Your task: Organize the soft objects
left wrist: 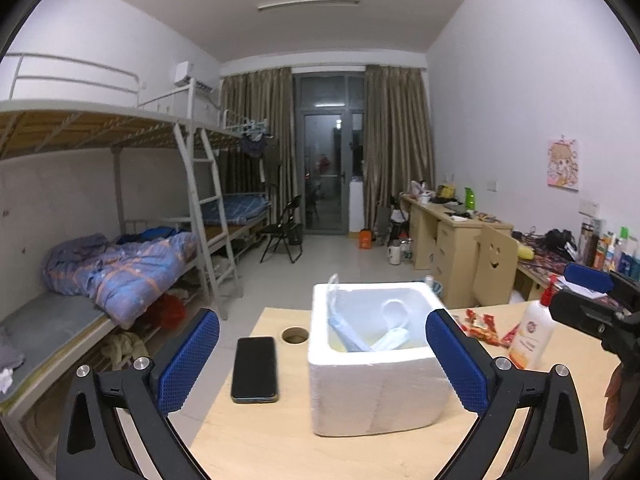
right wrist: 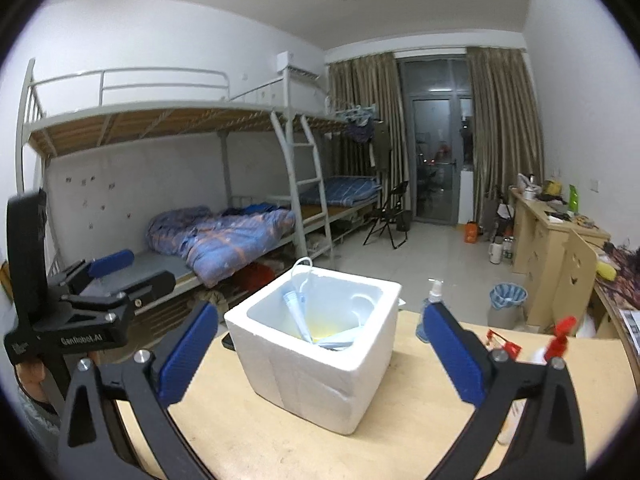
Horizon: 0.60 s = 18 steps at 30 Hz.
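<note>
1. The white foam box (left wrist: 376, 360) stands upright on the wooden table (left wrist: 256, 440) and serves as the landmark; its open top suits it as the bin for the soft things
2. Inside the box lie pale, limp items (left wrist: 376, 340), what look like soft plastic pouches and a loop of clear tubing (left wrist: 333, 292) that rises over the far-left rim; I judge they have been dropped in, so this part of the sorting looks done
3. A dark phone (left wrist: 255, 368) lies flat just left of the box, and a white lotion bottle (left wrist: 532, 332) stands to its right, with red snack packets (left wrist: 486, 326) beyond that corner; none is in the box, and the phone and bottle seem hard things meant to stay out
4. The left gripper (left wrist: 322, 364) has its jaws spread wide, nothing between them but the box seen beyond, untouched
5. The right gripper (right wrist: 320, 356) is equally wide and empty, hovering short of the box, with no pad on it
</note>
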### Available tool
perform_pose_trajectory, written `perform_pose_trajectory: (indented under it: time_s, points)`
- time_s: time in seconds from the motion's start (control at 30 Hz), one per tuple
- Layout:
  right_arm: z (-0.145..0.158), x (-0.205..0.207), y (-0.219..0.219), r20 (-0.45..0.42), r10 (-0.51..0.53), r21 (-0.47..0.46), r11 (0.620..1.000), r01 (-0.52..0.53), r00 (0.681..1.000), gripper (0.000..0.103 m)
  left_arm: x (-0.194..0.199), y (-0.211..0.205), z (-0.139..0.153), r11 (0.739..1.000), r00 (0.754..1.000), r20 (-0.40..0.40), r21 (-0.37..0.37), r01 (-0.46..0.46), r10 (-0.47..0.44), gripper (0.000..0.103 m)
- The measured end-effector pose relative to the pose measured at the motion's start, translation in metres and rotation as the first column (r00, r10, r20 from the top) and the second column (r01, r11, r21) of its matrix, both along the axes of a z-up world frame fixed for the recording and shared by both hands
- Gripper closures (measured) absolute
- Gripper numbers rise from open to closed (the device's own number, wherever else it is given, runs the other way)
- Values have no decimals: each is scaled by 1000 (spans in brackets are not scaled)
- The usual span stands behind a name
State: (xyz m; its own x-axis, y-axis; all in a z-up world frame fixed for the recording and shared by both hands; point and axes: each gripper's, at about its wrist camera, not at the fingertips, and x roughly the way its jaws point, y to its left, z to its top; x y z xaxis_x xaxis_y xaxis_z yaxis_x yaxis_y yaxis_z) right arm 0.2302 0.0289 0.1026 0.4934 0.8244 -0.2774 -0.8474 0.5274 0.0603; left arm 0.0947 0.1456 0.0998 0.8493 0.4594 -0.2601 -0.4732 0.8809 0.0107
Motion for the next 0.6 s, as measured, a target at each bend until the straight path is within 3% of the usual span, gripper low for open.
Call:
perform_pose_trajectory:
  time_s: [0.6]
  points:
    - [-7,-39,-64,6,-93,36,995,93,996,0,-29,-68,1,994,994,21,23,107,-108,0]
